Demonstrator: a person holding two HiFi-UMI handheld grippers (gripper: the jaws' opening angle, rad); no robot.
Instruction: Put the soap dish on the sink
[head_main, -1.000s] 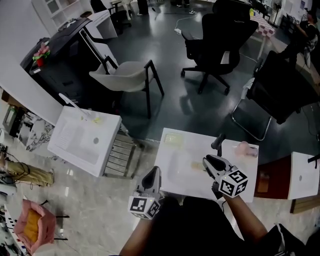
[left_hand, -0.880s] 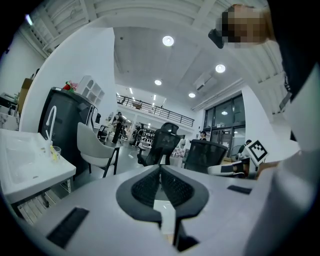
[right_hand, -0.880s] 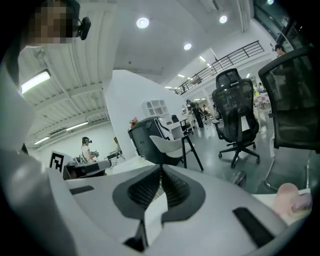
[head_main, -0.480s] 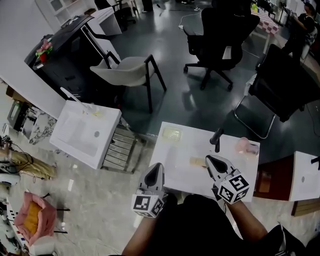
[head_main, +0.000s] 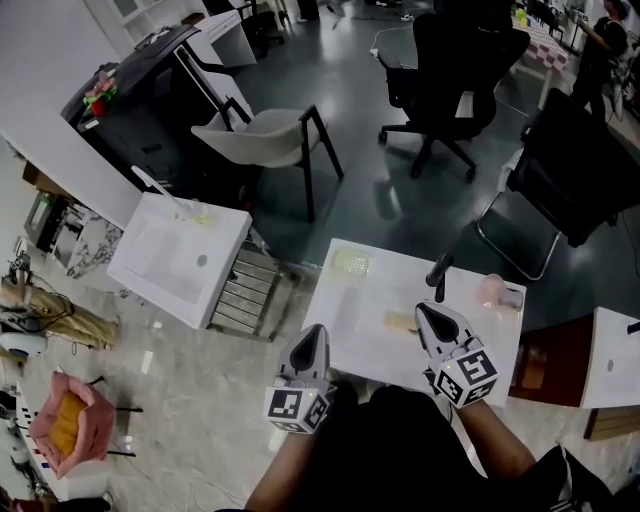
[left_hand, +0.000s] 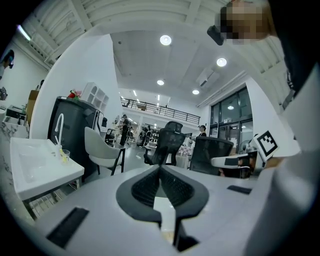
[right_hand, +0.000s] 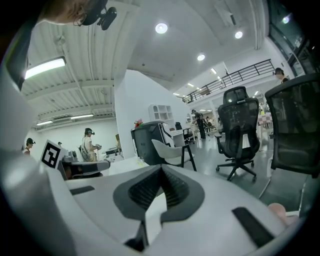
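A pale, ribbed soap dish (head_main: 349, 264) lies on the far left corner of the white sink (head_main: 352, 330) in front of me. A tan bar (head_main: 399, 322) lies near the basin's middle, just left of my right gripper (head_main: 421, 309). That gripper is shut with nothing between its jaws (right_hand: 161, 167). My left gripper (head_main: 313, 330) hovers at the sink's near left edge, also shut and empty (left_hand: 160, 167). Both point level across the sink, well short of the dish.
A black faucet (head_main: 437, 275) stands at the sink's back, with a pink object (head_main: 495, 292) to its right. A second white sink (head_main: 180, 255) stands to the left. A grey chair (head_main: 262, 140) and black office chairs (head_main: 455, 75) stand beyond.
The right gripper's jaws stood apart beside the tan bar a second ago and are now shut, with nothing in them. Both grippers have shifted only slightly over the sink.
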